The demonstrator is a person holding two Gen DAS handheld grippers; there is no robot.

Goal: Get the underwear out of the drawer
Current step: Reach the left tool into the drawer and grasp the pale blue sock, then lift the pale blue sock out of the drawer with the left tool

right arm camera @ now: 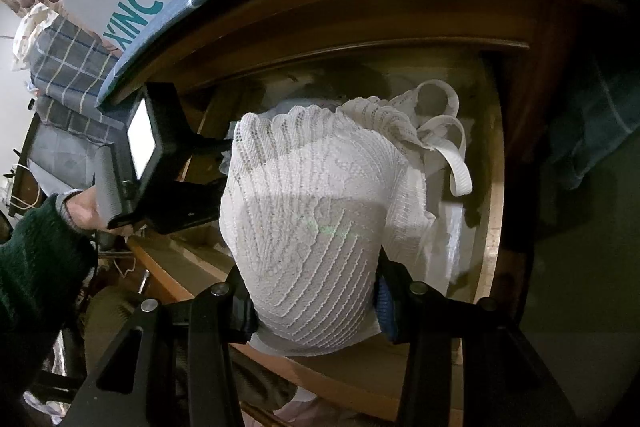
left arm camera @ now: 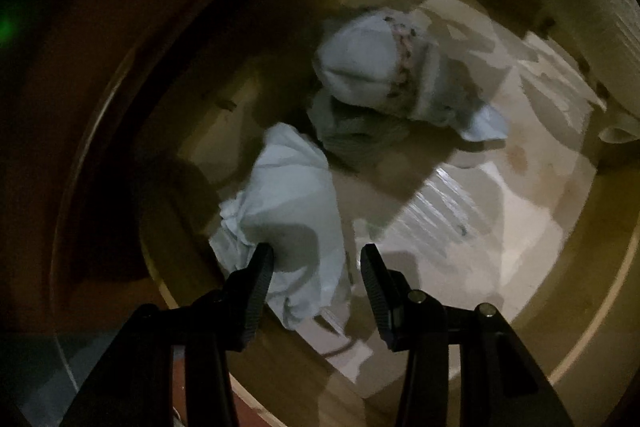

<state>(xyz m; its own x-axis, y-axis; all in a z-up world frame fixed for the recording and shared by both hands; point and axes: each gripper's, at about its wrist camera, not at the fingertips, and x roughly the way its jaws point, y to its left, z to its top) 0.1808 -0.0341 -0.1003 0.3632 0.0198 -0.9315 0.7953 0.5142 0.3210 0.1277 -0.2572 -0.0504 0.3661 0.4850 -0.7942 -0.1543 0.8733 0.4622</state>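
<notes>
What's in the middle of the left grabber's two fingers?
Left wrist view: pale bundle beside one finger of the open left gripper; bare drawer floor otherwise.

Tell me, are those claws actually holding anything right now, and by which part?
The right claw grips a white lace undergarment by its bunched lower end. The left claw is open, holding nothing, one finger against a pale rolled garment in the drawer.

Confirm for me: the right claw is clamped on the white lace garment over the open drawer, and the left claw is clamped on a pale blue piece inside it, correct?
Not quite. The left claw is open, not clamped: the left wrist view shows its fingers spread, straddling the pale blue piece in the drawer. The right claw does grip the white lace garment.
</notes>
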